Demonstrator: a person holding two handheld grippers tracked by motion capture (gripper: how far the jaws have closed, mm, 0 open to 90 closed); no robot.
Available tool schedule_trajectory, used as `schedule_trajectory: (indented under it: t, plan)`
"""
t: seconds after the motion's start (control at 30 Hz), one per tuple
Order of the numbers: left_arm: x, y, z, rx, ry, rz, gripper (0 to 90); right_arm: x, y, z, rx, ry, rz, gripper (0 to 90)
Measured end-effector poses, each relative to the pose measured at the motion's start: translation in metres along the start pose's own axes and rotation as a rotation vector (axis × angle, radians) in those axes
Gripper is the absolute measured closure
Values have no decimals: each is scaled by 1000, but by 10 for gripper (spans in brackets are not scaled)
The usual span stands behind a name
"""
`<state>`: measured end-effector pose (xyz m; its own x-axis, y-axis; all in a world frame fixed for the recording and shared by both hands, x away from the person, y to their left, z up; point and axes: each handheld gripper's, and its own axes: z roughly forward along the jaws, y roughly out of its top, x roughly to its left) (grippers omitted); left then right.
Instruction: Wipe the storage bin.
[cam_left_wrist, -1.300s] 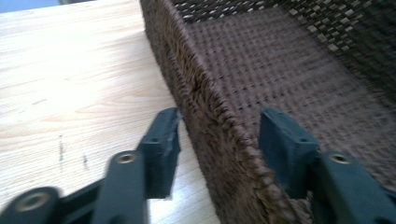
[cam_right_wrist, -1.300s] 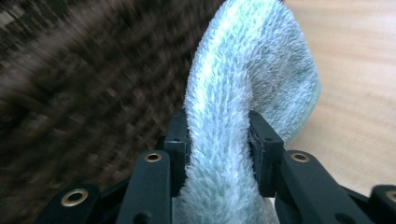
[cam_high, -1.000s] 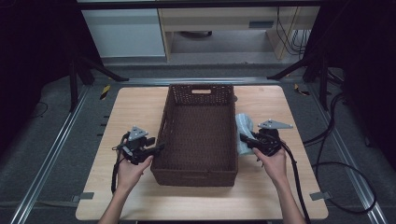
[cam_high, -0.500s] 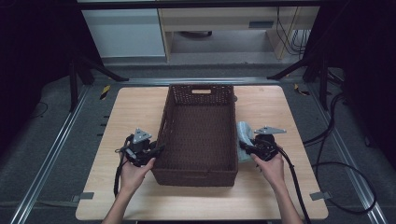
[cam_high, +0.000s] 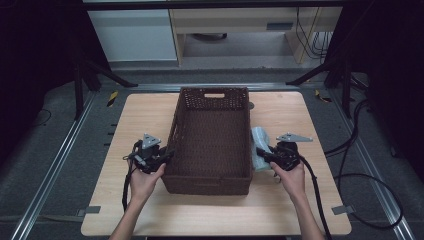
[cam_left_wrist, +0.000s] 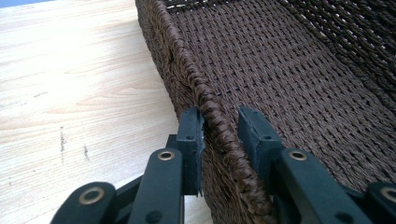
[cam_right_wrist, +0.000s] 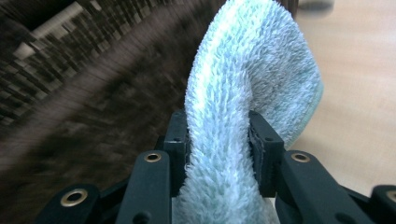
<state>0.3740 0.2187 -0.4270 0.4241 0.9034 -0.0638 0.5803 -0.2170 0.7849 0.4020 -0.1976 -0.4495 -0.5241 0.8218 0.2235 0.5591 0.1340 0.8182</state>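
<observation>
Left tongs (cam_left_wrist: 219, 135) astride basket rim (cam_left_wrist: 212, 112), up close.

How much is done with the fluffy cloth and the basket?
Done: the right gripper has the fluffy pale-blue cloth pinched, and the left gripper straddles the dark brown woven basket's rim, having just closed. In hand: cloth beside the basket. Probably left: putting it in the bare basket.

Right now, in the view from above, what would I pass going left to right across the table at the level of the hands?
Left tool clamped on the basket's rim → brown woven basket → pale blue fluffy cloth → right tool pinching that cloth.
</observation>
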Motion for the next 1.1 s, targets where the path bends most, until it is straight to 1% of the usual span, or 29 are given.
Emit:
schedule_trajectory:
  t: [0.1,0.17,0.2,0.27,0.33,0.37,0.4,0.47,0.53,0.57,0.6,0.63,0.7,0.73,0.77,0.87,0.93,0.97,1.03,1.1]
  plan:
    - [1,0,2,-6,-3,-11,700,5,6,-9,-29,12,-27,664]
    - [2,0,2,-6,-2,-8,688,7,6,-10,-26,12,-37,664]
    - [1,0,2,-11,6,1,675,7,5,-9,-22,8,-39,664]
    - [2,-1,2,-16,23,21,616,7,3,-6,-7,4,-34,663]
    - [4,-2,2,-19,35,23,525,6,-1,-2,15,-5,-31,663]
    - [5,-2,1,-19,25,15,493,5,-4,0,27,-8,-28,663]
    - [6,-3,1,-22,24,18,462,4,-6,3,42,-15,-30,663]
    - [7,-3,-1,-21,8,24,415,2,-12,10,75,-25,-33,663]
    - [8,-4,-5,-19,-20,27,405,1,-17,15,102,-34,-32,663]
    - [8,-4,-7,-21,-33,25,396,0,-20,19,125,-40,-29,663]
    - [7,-5,-9,-21,-45,31,396,0,-20,19,125,-40,-29,663]
    - [7,-5,-11,-21,-49,36,396,0,-22,20,135,-45,-35,663]
    - [6,-6,-15,-16,-58,52,448,0,-25,23,152,-52,-36,663]
    - [5,-7,-16,-11,-74,48,470,0,-25,23,154,-52,-32,663]
    - [5,-7,-16,-3,-82,51,493,-1,-26,23,155,-52,-29,663]
    - [4,-10,-12,25,-87,51,539,0,-25,22,152,-49,-26,662]
    - [4,-11,-11,22,-105,39,571,1,-24,19,141,-43,-23,661]
    - [3,-11,-12,21,-104,36,593,1,-22,16,127,-37,-27,662]
    - [2,-11,-12,16,-97,38,635,4,-17,8,92,-22,-22,661]
    - [0,-10,-12,10,-87,31,661,7,-12,0,58,-10,-15,661]
